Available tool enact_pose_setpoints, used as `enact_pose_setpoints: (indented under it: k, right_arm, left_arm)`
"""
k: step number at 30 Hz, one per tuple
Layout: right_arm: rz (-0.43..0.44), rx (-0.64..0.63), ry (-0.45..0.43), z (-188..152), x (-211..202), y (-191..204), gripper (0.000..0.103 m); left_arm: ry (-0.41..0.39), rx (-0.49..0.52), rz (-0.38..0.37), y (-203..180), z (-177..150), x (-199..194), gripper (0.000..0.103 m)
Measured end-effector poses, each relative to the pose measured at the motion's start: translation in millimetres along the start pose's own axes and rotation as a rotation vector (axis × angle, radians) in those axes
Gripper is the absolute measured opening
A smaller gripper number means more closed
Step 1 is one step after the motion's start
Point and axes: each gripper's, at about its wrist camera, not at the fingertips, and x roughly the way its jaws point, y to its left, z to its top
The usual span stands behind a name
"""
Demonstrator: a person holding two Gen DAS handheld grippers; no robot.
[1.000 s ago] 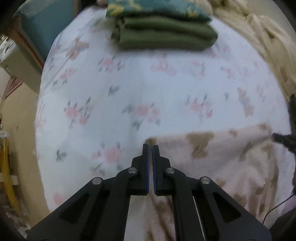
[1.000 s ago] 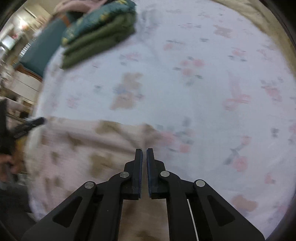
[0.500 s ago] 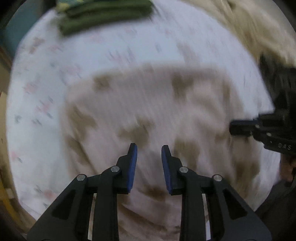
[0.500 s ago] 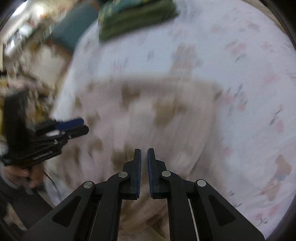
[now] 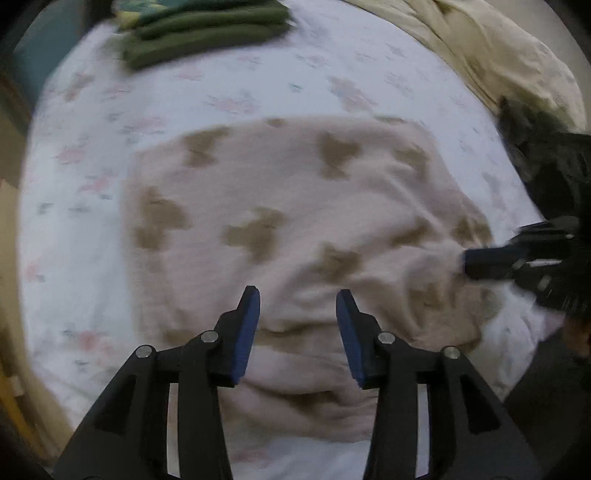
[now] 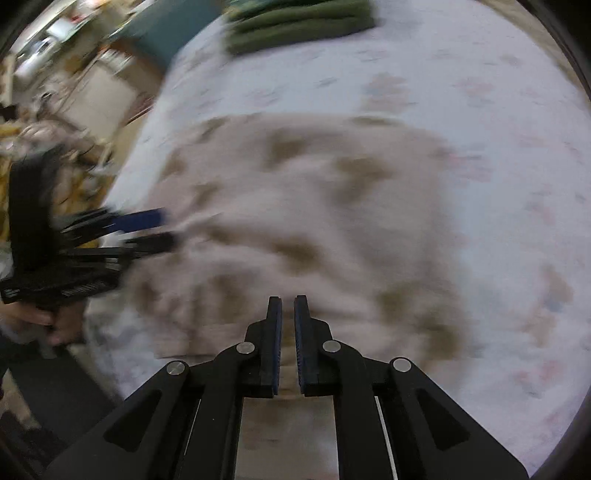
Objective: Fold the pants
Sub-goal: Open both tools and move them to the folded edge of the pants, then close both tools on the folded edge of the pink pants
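Pink pants with brown bear shapes (image 5: 295, 206) lie folded over on the floral bed sheet (image 5: 92, 122); they also show in the right wrist view (image 6: 314, 221). My left gripper (image 5: 297, 295) is open and empty just above the pants' near edge. It shows at the left of the right wrist view (image 6: 162, 227). My right gripper (image 6: 287, 301) has its jaws nearly together over the pants' near edge, with a thin gap and no cloth seen between them. It shows at the right of the left wrist view (image 5: 469, 258), touching the pants' side.
A stack of folded green clothes (image 5: 207, 33) sits at the far side of the bed, also seen in the right wrist view (image 6: 299, 22). A beige blanket (image 5: 498, 55) is bunched at the far right. The bed's left edge drops to the floor and furniture (image 6: 92, 85).
The pants have been folded over toward me. My left gripper let go and opened wide. Both grippers pulled back to the near edge. The right jaws stayed nearly closed.
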Motion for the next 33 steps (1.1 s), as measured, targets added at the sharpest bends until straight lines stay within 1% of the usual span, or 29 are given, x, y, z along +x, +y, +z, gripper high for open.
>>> enact_pose_setpoints:
  k: [1, 2, 3, 4, 5, 6, 8, 9, 10, 11, 12, 13, 14, 16, 17, 18, 19, 20, 21, 22, 23, 24, 25, 26, 27, 28, 30, 31, 33]
  right_arm:
    - [0.007, -0.025, 0.023, -2.1, 8.5, 5.4, 0.008]
    - [-0.001, -0.051, 0.075, -5.6, 21.2, 9.4, 0.008]
    - [-0.01, -0.057, 0.145, -12.1, 35.1, 8.4, 0.008]
    - [-0.009, -0.052, 0.184, -17.5, 41.4, 5.3, 0.008]
    - [0.013, -0.035, 0.23, -27.8, 48.0, 0.4, 0.007]
    - [0.029, -0.029, 0.241, -30.7, 47.4, -0.9, 0.006]
    - [0.057, -0.015, 0.282, -39.4, 41.9, -5.4, 0.007]
    - [0.045, -0.016, 0.291, -45.4, 38.4, -7.7, 0.007]
    - [0.015, -0.014, 0.302, -50.3, 35.1, -10.7, 0.007]
    - [-0.005, -0.015, 0.304, -55.4, 29.6, -12.8, 0.007]
    - [-0.014, -0.016, 0.302, -54.6, 26.8, -15.6, 0.01]
    - [-0.019, -0.014, 0.287, -53.1, 19.0, -18.4, 0.01]
    - [-0.008, -0.003, 0.24, -47.9, 5.3, -22.5, 0.01]
    - [0.023, 0.013, 0.146, -38.3, -19.0, -31.0, 0.011]
    - [0.029, 0.024, 0.074, -30.9, -33.7, -34.3, 0.011]
    - [0.023, 0.041, 0.012, -24.1, -45.6, -38.6, 0.021]
    - [0.018, 0.058, -0.031, -13.8, -50.7, -42.1, 0.047]
    - [0.011, 0.078, -0.073, -6.8, -58.7, -48.6, 0.06]
    - [-0.002, 0.105, -0.13, 1.9, -68.0, -56.6, 0.071]
    - [-0.009, 0.115, -0.154, 0.6, -73.6, -67.9, 0.071]
    - [-0.024, 0.133, -0.186, 9.6, -78.8, -76.4, 0.071]
    - [-0.035, 0.146, -0.203, 16.0, -80.2, -82.9, 0.071]
    - [-0.045, 0.156, -0.215, 14.7, -78.6, -81.1, 0.071]
    - [-0.058, 0.177, -0.228, 24.8, -74.9, -81.2, 0.071]
    - [-0.066, 0.21, -0.233, 34.3, -72.4, -92.6, 0.071]
    - [-0.066, 0.225, -0.233, 40.1, -65.3, -91.1, 0.071]
    - [-0.073, 0.245, -0.222, 55.4, -49.5, -106.6, 0.071]
    - [-0.072, 0.244, -0.215, 63.8, -35.4, -109.2, 0.07]
    - [-0.061, 0.239, -0.186, 73.9, -18.9, -117.4, 0.069]
  left_arm:
    - [0.028, 0.001, -0.003, -3.0, -2.1, 6.6, 0.039]
    - [0.062, -0.007, -0.003, -4.6, -7.1, 13.1, 0.039]
    - [0.116, -0.01, 0.004, -7.5, -13.4, 22.0, 0.039]
    - [0.161, 0.003, 0.01, -9.6, -21.6, 28.2, 0.039]
    - [0.166, 0.047, 0.027, -14.3, -29.9, 27.9, 0.039]
    - [0.153, 0.073, 0.038, -17.0, -33.1, 24.3, 0.039]
    - [0.172, 0.116, 0.062, -21.3, -41.0, 19.6, 0.039]
    - [0.173, 0.127, 0.073, -20.0, -45.6, 15.8, 0.042]
    - [0.177, 0.132, 0.083, -19.3, -46.7, 14.6, 0.044]
    - [0.193, 0.128, 0.106, -15.5, -48.6, 13.0, 0.045]
    - [0.2, 0.111, 0.106, -8.6, -47.7, 9.8, 0.045]
    - [0.198, 0.08, 0.089, -3.5, -45.3, 3.8, 0.045]
    - [0.181, 0.049, 0.063, 3.0, -41.4, -6.7, 0.045]
    - [0.111, -0.005, 0.03, 16.4, -30.3, -29.9, 0.048]
    - [0.053, -0.038, 0.028, 26.6, -21.6, -43.8, 0.059]
    - [0.022, -0.056, 0.041, 32.8, -14.3, -49.7, 0.072]
    - [-0.026, -0.083, 0.08, 43.8, -5.5, -57.7, 0.075]
    - [-0.06, -0.096, 0.116, 51.1, 0.4, -62.0, 0.076]
    - [-0.094, -0.101, 0.169, 59.2, 9.3, -63.9, 0.076]
    - [-0.122, -0.099, 0.213, 61.8, 15.2, -64.3, 0.076]
    - [-0.152, -0.103, 0.252, 69.5, 21.8, -64.7, 0.076]
    - [-0.157, -0.115, 0.266, 75.9, 23.9, -63.5, 0.077]
    - [-0.155, -0.136, 0.262, 83.6, 27.2, -59.4, 0.077]
    - [-0.151, -0.159, 0.247, 91.1, 32.3, -52.5, 0.077]
    - [-0.146, -0.178, 0.242, 94.3, 37.4, -45.2, 0.077]
    - [-0.141, -0.198, 0.244, 98.5, 44.1, -37.6, 0.077]
    - [-0.122, -0.226, 0.226, 107.1, 50.0, -20.7, 0.077]
    - [-0.099, -0.215, 0.213, 108.8, 54.4, -11.8, 0.077]
    - [-0.033, -0.179, 0.159, 113.7, 59.0, 6.1, 0.077]
